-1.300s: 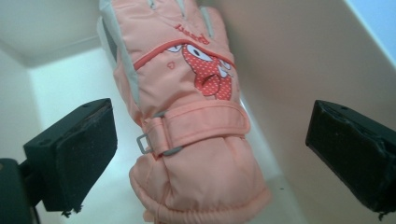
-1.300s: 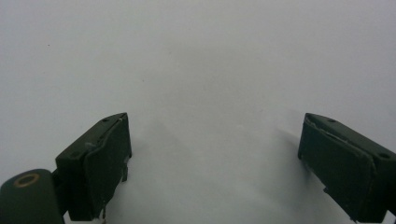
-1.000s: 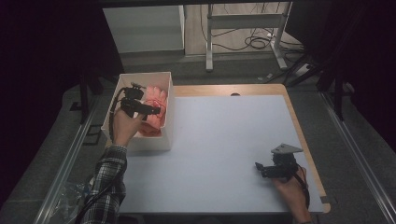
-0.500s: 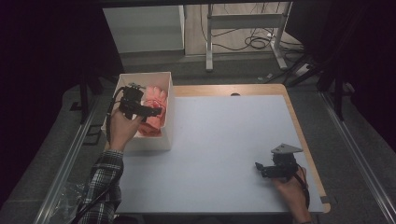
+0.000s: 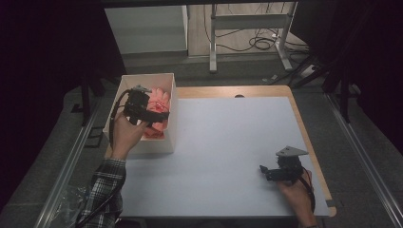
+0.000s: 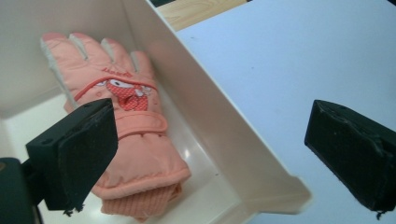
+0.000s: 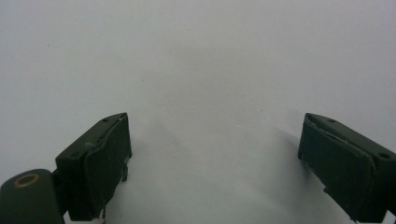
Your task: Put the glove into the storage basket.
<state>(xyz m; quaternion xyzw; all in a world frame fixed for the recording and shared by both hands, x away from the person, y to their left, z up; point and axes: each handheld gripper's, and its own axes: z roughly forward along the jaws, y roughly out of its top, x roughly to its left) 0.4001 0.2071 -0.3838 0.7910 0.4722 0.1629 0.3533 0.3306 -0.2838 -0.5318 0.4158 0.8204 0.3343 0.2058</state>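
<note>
An orange-pink padded glove [image 6: 122, 121] with a red cartoon patch lies in a white box [image 5: 167, 142] at the table's left edge; the glove [image 5: 159, 102] reaches toward the box's far end. My left gripper [image 5: 160, 117] hovers above the box, open, its jaws straddling the box's right wall [image 6: 224, 126] with nothing between them. My right gripper [image 5: 264, 172] sits low over the white table near the front right, open and empty, its jaws wide apart over bare surface [image 7: 210, 93].
The white tabletop [image 5: 228, 142] has a wooden border [image 5: 304, 133] at the right and far sides. Grey floor, a metal frame [image 5: 247, 28] and cables lie beyond the table. A plaid sleeve [image 5: 102, 190] comes in at the lower left.
My left gripper has drifted slightly toward the near end of the box and to the right. The right gripper has stayed put.
</note>
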